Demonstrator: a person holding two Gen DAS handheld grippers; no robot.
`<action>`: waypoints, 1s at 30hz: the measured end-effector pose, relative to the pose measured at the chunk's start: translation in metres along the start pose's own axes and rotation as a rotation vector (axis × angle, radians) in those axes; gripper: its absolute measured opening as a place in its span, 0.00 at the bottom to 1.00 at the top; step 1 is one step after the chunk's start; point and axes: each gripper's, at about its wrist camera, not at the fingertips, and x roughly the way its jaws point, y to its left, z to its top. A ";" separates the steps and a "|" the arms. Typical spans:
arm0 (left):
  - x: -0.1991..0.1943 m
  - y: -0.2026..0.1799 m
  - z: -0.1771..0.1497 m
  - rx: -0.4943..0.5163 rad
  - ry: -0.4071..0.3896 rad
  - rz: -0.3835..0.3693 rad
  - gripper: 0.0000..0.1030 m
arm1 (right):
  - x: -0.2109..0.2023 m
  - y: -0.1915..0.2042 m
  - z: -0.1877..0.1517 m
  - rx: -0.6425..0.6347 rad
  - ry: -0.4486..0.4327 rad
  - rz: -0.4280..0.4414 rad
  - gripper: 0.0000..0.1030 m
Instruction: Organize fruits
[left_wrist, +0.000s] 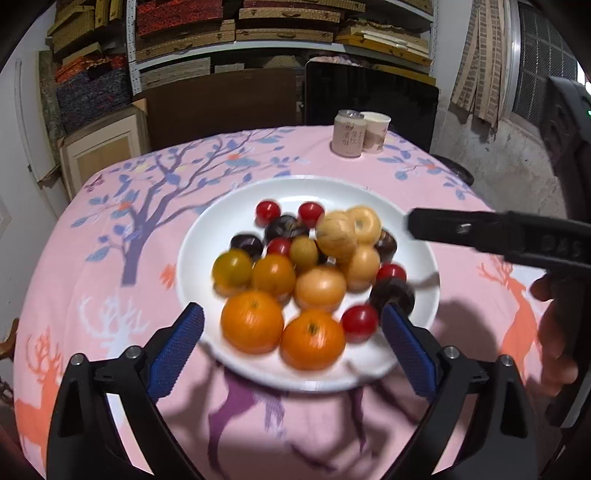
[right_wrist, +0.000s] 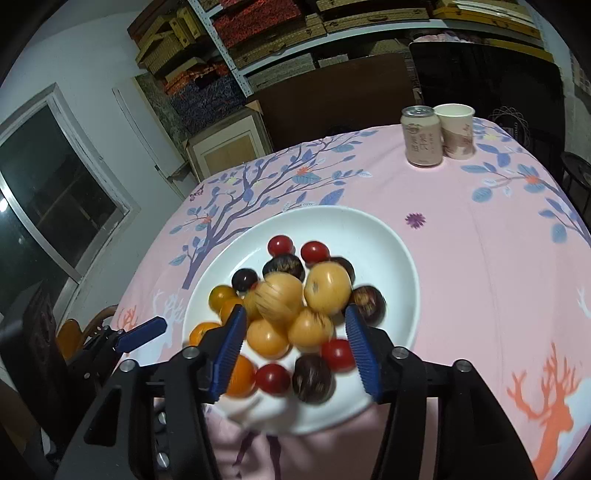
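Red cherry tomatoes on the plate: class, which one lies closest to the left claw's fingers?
The red cherry tomato at the plate's near rim, just inside the left claw's right-hand finger; the others lie deeper in the pile.

Each camera sits on its own gripper and looks forward and down, past the two blue fingers. Both are close above the white plate (left_wrist: 207, 236) on the table (left_wrist: 110, 280). The right camera looks from farther right. Both see the plate, the can (right_wrist: 422, 134), the cup (right_wrist: 456, 130) and the shelves (left_wrist: 236, 44).
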 end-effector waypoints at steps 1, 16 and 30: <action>-0.006 0.000 -0.007 -0.004 0.008 0.009 0.95 | -0.007 0.000 -0.008 -0.004 -0.006 -0.008 0.70; -0.164 -0.007 -0.116 -0.120 -0.120 0.095 0.95 | -0.158 0.037 -0.160 -0.140 -0.184 -0.076 0.94; -0.259 -0.039 -0.147 -0.064 -0.255 0.223 0.95 | -0.231 0.067 -0.185 -0.196 -0.307 -0.117 0.96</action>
